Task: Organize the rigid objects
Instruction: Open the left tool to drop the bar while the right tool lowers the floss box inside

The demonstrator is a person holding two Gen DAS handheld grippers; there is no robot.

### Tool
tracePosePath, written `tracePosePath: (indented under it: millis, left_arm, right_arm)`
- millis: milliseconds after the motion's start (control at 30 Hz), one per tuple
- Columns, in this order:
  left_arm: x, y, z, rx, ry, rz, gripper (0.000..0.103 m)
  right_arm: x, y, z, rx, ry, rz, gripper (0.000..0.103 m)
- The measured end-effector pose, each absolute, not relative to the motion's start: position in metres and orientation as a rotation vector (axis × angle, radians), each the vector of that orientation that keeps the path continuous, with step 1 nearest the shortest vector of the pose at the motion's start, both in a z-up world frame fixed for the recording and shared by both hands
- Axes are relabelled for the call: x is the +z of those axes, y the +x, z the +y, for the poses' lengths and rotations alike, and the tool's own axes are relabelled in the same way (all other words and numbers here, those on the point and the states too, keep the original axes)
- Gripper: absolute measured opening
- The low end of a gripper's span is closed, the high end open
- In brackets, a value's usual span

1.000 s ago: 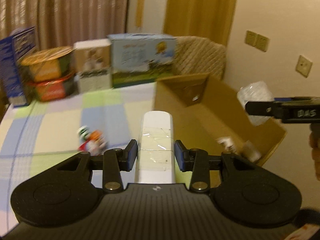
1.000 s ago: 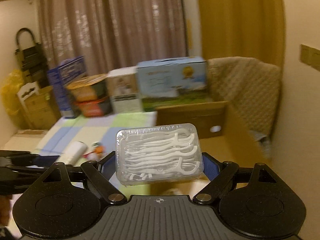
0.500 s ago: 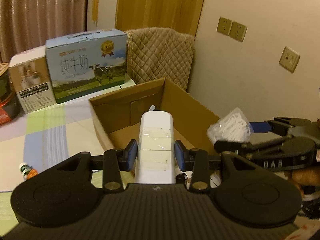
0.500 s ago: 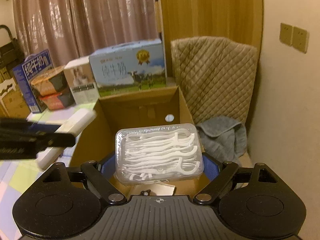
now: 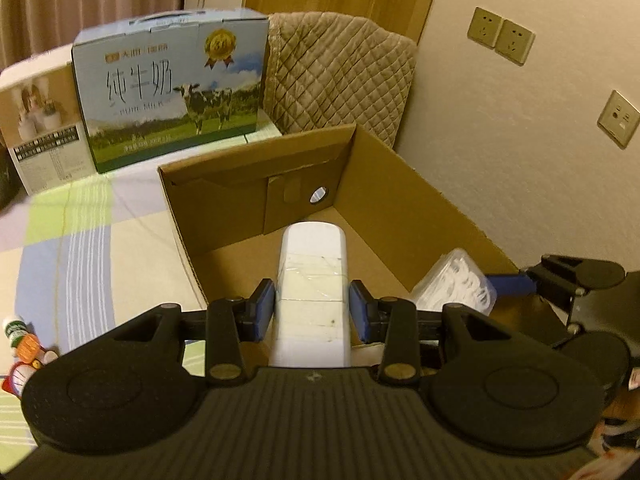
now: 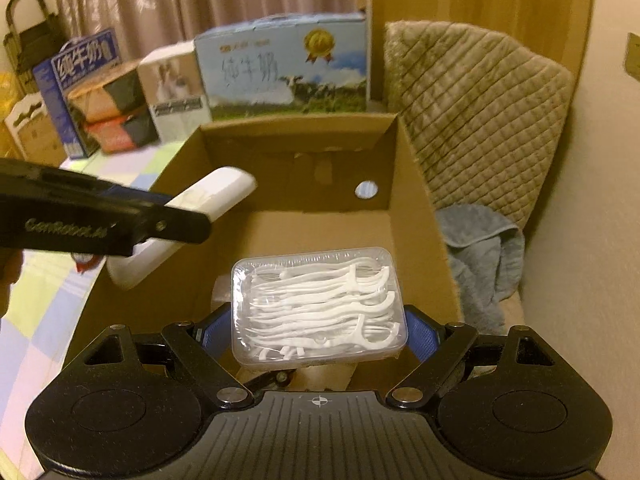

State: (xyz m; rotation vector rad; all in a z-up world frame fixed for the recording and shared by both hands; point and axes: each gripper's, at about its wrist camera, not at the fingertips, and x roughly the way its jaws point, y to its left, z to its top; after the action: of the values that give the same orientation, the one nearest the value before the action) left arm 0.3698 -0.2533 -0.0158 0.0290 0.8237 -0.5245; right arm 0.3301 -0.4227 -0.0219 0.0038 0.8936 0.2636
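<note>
Left gripper (image 5: 312, 310) clamps white case (image 5: 312, 280) | right gripper (image 6: 318, 330) grips floss-pick box (image 6: 318, 312) | both over cardboard box (image 5: 420, 216)

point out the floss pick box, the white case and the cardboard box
floss pick box (image 6: 318, 306): right wrist view, middle of its clear lid
white case (image 5: 313, 280): left wrist view, taped middle of its top face
cardboard box (image 5: 224, 200): left wrist view, inner face of its far wall

Dim, warm yellow indoor light tints both views, with no hard shadows; fisheye bending curves the edges and leaves dark corners. The right wrist view is softly blurred at upper left and centre; the left wrist view is sharper, smeared only at its left edge.
</note>
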Motion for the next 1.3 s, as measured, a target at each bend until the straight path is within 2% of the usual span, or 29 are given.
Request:
tracePosePath:
  millis: [333, 800, 1300]
  left_arm:
    - [-0.031, 0.375, -0.258, -0.507, 0.08, 0.835, 0.035]
    - [-0.005, 0.362, -0.239, -0.493, 0.075, 0.761, 0.035]
    - [-0.001, 0.355, -0.225, -0.489, 0.062, 0.754, 0.035]
  right_arm:
    - [-0.031, 0.34, -0.409, 0.285, -0.069, 0.944, 0.084]
    - [-0.029, 0.337, -0.403, 0.276, -0.075, 0.952, 0.084]
    - [-0.033, 0.338, -0.396, 0.281, -0.059, 0.969, 0.084]
